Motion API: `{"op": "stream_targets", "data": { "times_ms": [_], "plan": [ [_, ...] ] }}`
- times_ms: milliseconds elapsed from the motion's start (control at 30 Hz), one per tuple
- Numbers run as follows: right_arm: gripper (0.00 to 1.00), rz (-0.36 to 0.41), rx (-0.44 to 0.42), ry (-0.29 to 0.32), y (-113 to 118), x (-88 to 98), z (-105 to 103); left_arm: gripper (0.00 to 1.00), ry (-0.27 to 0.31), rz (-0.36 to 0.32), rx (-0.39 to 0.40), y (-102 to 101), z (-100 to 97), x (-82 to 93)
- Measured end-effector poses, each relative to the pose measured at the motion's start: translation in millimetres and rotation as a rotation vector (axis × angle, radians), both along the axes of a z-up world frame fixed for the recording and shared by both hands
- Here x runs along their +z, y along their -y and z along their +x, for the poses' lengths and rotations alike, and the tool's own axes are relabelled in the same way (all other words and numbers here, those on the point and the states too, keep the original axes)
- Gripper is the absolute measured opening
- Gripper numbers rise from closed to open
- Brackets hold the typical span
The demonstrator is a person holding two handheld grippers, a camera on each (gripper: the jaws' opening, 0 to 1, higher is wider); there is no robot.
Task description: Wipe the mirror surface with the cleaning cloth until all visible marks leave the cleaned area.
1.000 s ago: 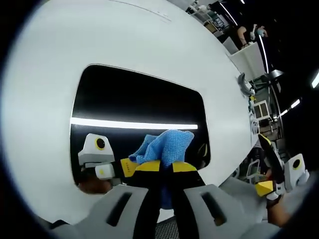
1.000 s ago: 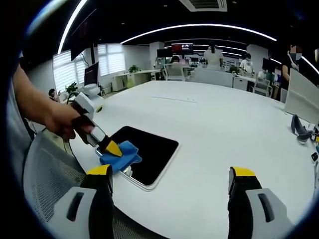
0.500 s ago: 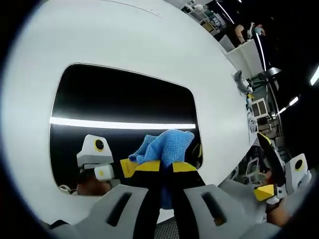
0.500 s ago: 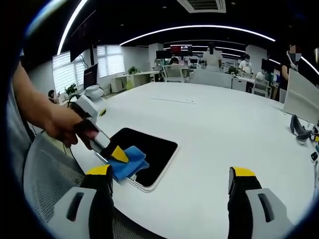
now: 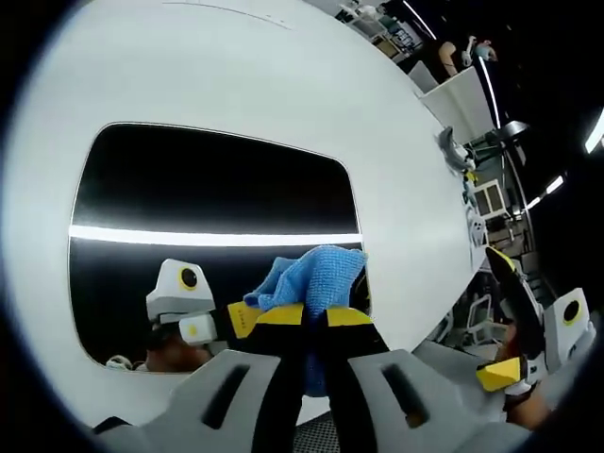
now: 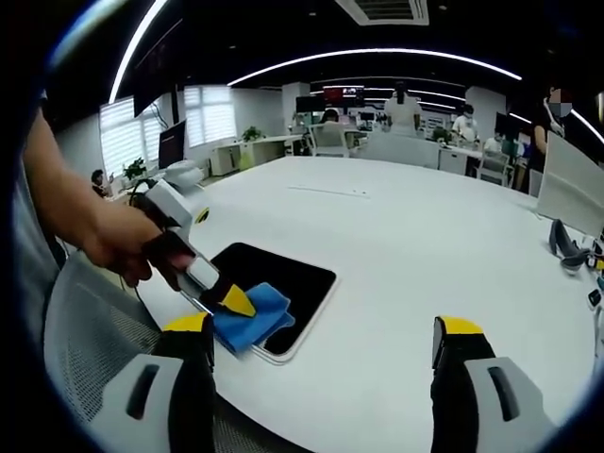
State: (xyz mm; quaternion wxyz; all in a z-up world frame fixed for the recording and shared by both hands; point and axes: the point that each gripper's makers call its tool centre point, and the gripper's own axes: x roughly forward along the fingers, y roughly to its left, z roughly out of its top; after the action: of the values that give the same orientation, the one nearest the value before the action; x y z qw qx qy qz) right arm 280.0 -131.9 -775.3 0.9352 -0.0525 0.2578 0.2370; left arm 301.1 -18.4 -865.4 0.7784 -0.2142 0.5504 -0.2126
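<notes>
the mirror (image 6: 283, 288) lies flat on the table (image 6: 425, 245), near its edge. the cleaning cloth (image 6: 250, 316) rests on the mirror's near corner, under the left gripper (image 6: 231, 300).

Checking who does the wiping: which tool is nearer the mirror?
Left. The left tool presses the blue cloth onto the mirror; the right tool hangs open over the white table, apart from it.

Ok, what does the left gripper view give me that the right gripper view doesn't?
Left gripper view: the light strip reflected across the mirror, plus the right gripper at the table's edge. Right gripper view: the person's hand carrying the left gripper, the mesh chair, and people in the office behind. Both show the blue cleaning cloth clamped on the mirror and the white table.
</notes>
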Motion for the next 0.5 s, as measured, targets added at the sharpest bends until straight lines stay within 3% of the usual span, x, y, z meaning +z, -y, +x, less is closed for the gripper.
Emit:
{"op": "stream_targets", "data": {
  "times_ms": [500],
  "plan": [
    [0.93, -0.024, -0.009, 0.016, 3, 0.4, 1, 0.03, -0.007, -0.051, 0.001, 24, 2.3, 0.0]
  ]
}}
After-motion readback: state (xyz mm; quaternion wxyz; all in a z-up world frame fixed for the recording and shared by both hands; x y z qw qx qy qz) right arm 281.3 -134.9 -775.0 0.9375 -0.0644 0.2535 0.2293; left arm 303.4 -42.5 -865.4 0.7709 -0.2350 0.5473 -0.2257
